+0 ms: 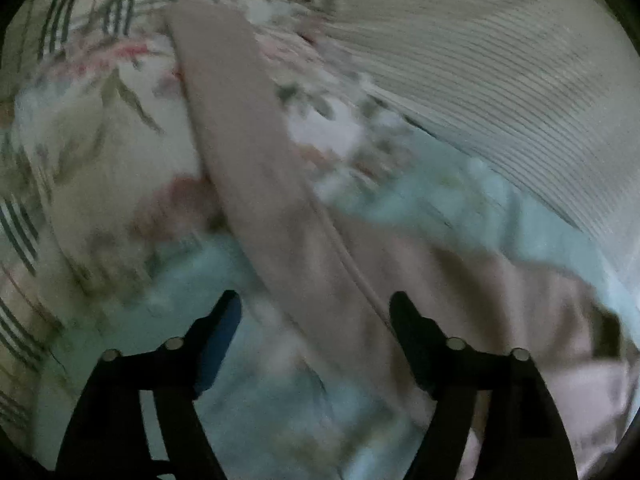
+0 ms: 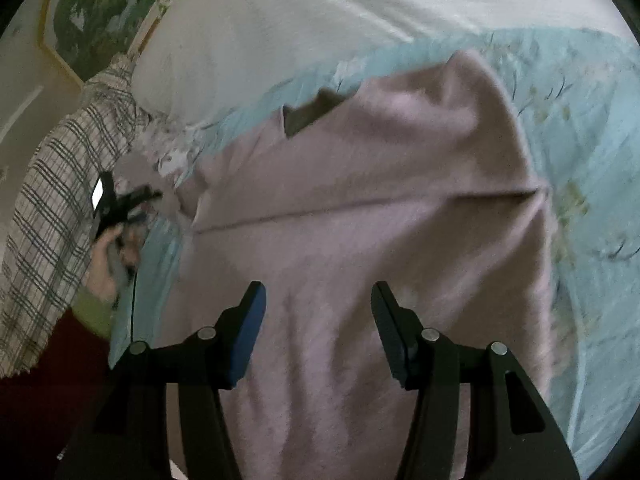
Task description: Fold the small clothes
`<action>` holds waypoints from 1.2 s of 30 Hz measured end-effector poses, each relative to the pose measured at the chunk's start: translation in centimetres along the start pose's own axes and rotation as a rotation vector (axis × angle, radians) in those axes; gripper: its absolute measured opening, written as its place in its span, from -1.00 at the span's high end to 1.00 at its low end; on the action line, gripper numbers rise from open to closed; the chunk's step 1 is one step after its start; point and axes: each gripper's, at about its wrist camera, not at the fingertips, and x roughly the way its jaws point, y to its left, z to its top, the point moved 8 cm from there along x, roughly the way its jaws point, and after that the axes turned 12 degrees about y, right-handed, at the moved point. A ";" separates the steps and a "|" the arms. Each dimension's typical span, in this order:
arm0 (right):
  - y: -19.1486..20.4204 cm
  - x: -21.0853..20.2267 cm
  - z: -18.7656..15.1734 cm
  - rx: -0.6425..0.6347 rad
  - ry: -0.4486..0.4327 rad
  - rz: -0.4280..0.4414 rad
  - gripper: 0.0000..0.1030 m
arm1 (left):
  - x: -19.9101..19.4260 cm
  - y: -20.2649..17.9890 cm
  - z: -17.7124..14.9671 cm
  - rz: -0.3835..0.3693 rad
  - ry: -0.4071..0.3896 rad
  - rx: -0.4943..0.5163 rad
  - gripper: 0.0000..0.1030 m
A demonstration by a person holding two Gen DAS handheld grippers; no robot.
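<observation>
A pale pink knit garment (image 2: pixel 360 216) lies spread on a light blue floral bedsheet (image 2: pixel 592 120). In the left wrist view one long pink sleeve (image 1: pixel 248 152) stretches away from me across the sheet. My left gripper (image 1: pixel 316 300) is open and empty just above the sleeve's near end. My right gripper (image 2: pixel 318 292) is open and empty above the garment's body. The left gripper also shows in the right wrist view (image 2: pixel 120 204), at the garment's far left edge, held by a hand. The left wrist view is blurred.
A white ribbed pillow (image 1: pixel 500 72) lies at the right of the left wrist view and shows as a white pillow (image 2: pixel 280 20) behind the garment. A plaid cloth (image 2: pixel 52 216) lies at the left. A framed picture (image 2: pixel 96 12) hangs beyond.
</observation>
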 end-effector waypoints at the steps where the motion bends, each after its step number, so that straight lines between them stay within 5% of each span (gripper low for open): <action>1: 0.2 0.5 -0.1 0.001 0.009 -0.001 -0.09 | 0.4 0.6 1.6 0.040 -0.013 -0.011 -0.57; 8: 2.4 2.2 -0.8 0.021 0.037 0.010 -0.09 | 4.1 3.8 8.9 0.189 0.037 -0.094 -0.50; 9: 2.4 2.1 -1.0 0.021 0.037 0.008 -0.09 | 4.3 4.4 9.7 0.199 0.028 -0.109 -0.32; 10: 2.5 2.0 -1.0 0.021 0.037 0.006 -0.09 | 4.4 4.9 10.3 0.185 0.023 -0.121 0.36; 11: 2.5 2.0 -1.0 0.021 0.037 0.004 -0.09 | 4.5 4.9 10.6 0.122 0.033 -0.126 0.79; 15: 2.6 1.9 -1.0 0.023 0.027 0.016 -0.09 | 1.8 4.1 9.8 0.021 -0.039 -0.090 0.82; 21: 4.1 1.6 -1.4 0.018 0.009 0.059 -0.09 | -4.4 -2.3 4.7 -0.164 -0.133 0.082 0.83; 28: 3.8 -0.9 -1.7 0.040 -0.047 0.064 -0.09 | -10.9 -15.9 -5.8 -0.376 -0.153 0.454 0.83; 36: -1.0 -5.4 -1.6 0.157 -0.156 0.040 -0.09 | -12.6 -28.4 -17.5 -0.460 -0.091 0.798 0.82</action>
